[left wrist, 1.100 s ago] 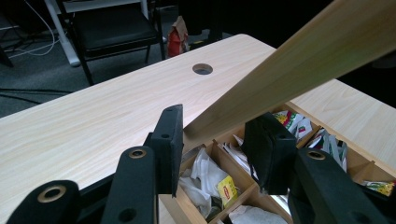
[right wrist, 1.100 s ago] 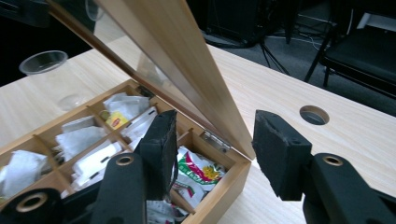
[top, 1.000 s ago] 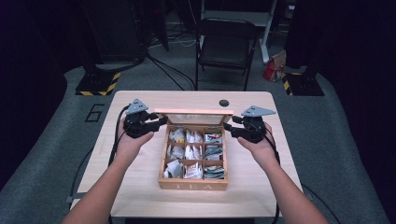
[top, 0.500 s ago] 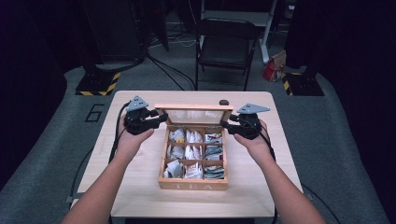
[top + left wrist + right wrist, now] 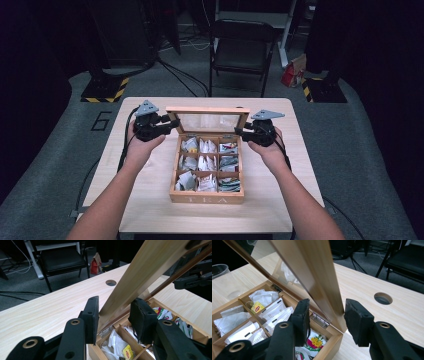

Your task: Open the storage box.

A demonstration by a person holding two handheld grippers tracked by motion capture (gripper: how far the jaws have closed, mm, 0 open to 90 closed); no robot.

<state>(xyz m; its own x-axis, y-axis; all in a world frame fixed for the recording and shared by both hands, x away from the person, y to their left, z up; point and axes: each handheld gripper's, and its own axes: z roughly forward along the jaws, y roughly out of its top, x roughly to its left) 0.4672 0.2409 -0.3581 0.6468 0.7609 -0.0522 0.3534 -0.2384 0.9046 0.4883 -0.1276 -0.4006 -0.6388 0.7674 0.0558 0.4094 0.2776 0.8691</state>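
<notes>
Tea box (image 5: 207, 196) mid-table (image 5: 150, 210), lid (image 5: 207, 121) raised at its back, left gripper (image 5: 172, 124) and right gripper (image 5: 239, 132) flanking the lid, folding chair (image 5: 242, 50) behind table.

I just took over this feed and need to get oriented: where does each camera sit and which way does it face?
High view: above the person's side, looking forward and down on the table; forearms, hands and both grippers show.
Left gripper view: on the left gripper, looking along its jaws astride the lid.
Right gripper view: on the right gripper, jaws astride the lid's other end.
All three share the open tea box.
</notes>
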